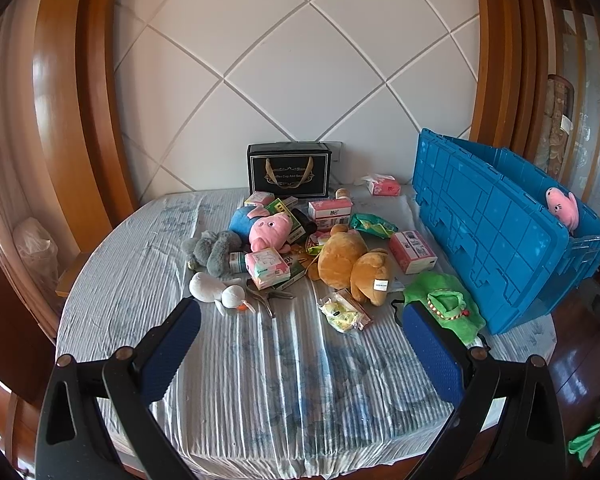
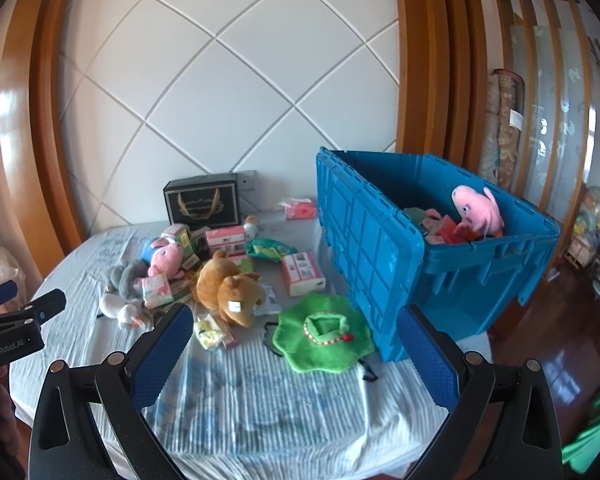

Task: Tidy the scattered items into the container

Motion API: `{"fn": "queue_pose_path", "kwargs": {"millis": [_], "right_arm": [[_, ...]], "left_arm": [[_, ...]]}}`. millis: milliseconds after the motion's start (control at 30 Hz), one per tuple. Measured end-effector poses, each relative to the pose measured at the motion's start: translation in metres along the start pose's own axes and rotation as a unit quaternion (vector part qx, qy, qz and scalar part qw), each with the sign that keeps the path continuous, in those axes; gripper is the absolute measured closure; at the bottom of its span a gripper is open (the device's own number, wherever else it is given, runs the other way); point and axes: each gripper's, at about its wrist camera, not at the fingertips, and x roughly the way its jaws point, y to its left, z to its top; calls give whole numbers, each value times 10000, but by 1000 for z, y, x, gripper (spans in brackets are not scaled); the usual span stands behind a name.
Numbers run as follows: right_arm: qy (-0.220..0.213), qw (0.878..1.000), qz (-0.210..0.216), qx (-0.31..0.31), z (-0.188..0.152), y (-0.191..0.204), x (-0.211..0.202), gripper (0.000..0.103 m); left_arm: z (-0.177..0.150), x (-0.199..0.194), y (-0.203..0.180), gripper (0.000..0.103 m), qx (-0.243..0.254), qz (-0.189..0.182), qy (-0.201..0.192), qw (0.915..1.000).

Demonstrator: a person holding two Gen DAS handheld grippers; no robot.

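Scattered items, a heap of plush toys, tissue packs and snack packets, lie on the striped grey cloth of the round table [image 1: 140, 280], while the blue ribbed plastic crate [image 2: 480, 264] stands at the table's right edge, already holding a pink plush pig [image 2: 478, 206] and some packs. Both the left gripper [image 1: 300, 356] and the right gripper [image 2: 296, 356] hover above bare cloth with jaws spread wide and nothing between them.

The crate's hinged blue lid flap [image 2: 364, 240] hangs down on the side facing the pile, so a loaded hand swinging across low could catch it. The floppy green plush hat [image 2: 320, 334] lies just beside that flap; pinched by its brim, it may sag and drag. The brown plush bear [image 2: 228, 288] overlaps the small yellow snack packet [image 2: 208, 330] and touches other packs, so lifting it could sweep neighbours toward the table edge. The metal pliers [image 1: 272, 298], half under the pile, look likely to slip from soft pads.
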Motion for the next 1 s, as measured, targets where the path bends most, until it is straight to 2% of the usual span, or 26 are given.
{"fn": "queue_pose_path", "kwargs": {"millis": [467, 667, 800, 1000], "right_arm": [[11, 10000, 94, -5, -2, 32, 2, 0], [80, 9998, 187, 60, -6, 50, 10, 0], [179, 9992, 318, 164, -11, 64, 19, 0], [508, 9983, 263, 77, -23, 78, 45, 0]], "left_arm": [[-3, 0, 40, 1, -9, -23, -36, 10000], [-7, 9, 73, 1, -68, 32, 13, 10000], [-13, 29, 97, 1, -8, 163, 198, 9997], [-29, 68, 121, 1, -167, 247, 690, 9972]]}}
